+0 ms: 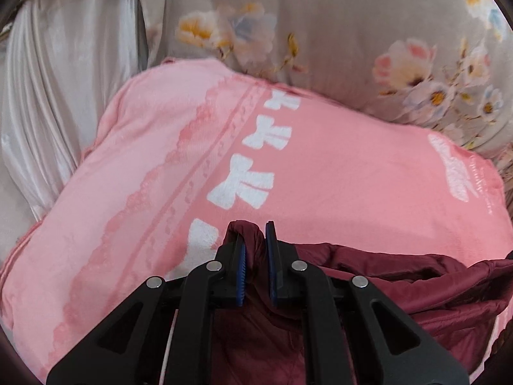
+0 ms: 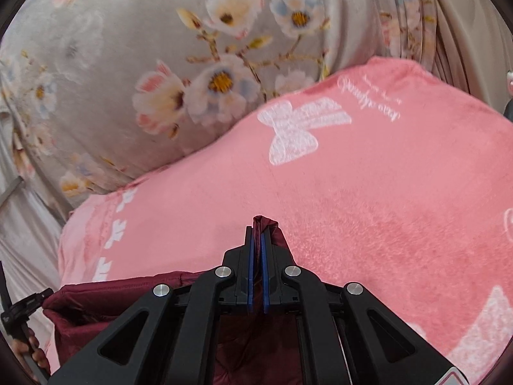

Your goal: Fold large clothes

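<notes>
A dark maroon quilted garment (image 1: 400, 285) hangs between my two grippers above a pink blanket (image 1: 336, 166). My left gripper (image 1: 255, 240) is shut on a bunched corner of the garment, which pokes out between its blue pads. My right gripper (image 2: 258, 237) is shut on another corner of the same garment (image 2: 105, 301), a fold sticking up past the fingertips. The garment sags from each gripper toward the other. In the right wrist view the other gripper (image 2: 19, 308) and a hand show at the left edge.
The pink blanket (image 2: 368, 199) with white bow prints covers a raised surface under the garment. A grey floral quilt (image 1: 336, 32) lies bunched behind it, also in the right wrist view (image 2: 144, 64). White satin fabric (image 1: 57, 80) hangs at the left.
</notes>
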{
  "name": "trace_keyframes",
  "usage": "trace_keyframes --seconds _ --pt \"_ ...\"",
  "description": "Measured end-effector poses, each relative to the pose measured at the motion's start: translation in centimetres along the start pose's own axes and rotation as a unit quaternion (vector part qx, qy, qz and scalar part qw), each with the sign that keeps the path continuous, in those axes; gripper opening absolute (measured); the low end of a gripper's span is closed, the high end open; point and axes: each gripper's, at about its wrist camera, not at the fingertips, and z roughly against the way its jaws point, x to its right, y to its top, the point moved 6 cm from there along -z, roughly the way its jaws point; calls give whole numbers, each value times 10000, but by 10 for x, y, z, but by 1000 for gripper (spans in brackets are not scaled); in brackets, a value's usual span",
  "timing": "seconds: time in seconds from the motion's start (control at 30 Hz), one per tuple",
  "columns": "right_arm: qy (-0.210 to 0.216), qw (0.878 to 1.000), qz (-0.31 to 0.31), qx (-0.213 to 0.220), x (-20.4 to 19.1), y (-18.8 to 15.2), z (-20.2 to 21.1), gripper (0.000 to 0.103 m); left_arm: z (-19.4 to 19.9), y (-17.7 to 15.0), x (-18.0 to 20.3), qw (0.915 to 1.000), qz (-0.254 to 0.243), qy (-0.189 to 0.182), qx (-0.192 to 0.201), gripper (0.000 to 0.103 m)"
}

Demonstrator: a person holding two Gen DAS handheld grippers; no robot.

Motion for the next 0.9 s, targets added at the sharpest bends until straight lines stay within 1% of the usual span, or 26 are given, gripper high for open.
trace_keyframes --seconds 0.07,0.13,0.27,0.4,0.5,0.63,0.77,0.83,0.9 --pt "-83 9998 -52 -198 3 -7 -24 3 -29 -9 0 9997 53 94 -211 11" --pt "-208 9992 23 -353 6 -15 -45 3 -55 -19 -2 9990 73 175 -396 12" --pt "-394 9977 149 -524 8 -28 -68 3 -85 -31 -1 9984 99 213 -519 13" --pt "-463 9971 88 -598 13 -35 -81 3 -98 -34 3 9986 77 217 -466 15" --pt "-590 9958 179 -670 12 -39 -90 3 -107 -36 5 9987 51 224 -446 17" --pt "-683 9941 223 -815 12 -43 -100 3 -118 -39 4 9989 139 167 -413 25" --pt "-655 9935 137 -917 15 -44 -104 5 -125 -38 1 9986 270 56 -455 31" --pt "-551 9941 50 -933 17 -44 -104 7 -125 -38 -1 9985 320 2 -442 33" --pt "-366 9948 -120 -939 21 -41 -100 12 -124 -37 -3 9981 413 -104 -439 35"
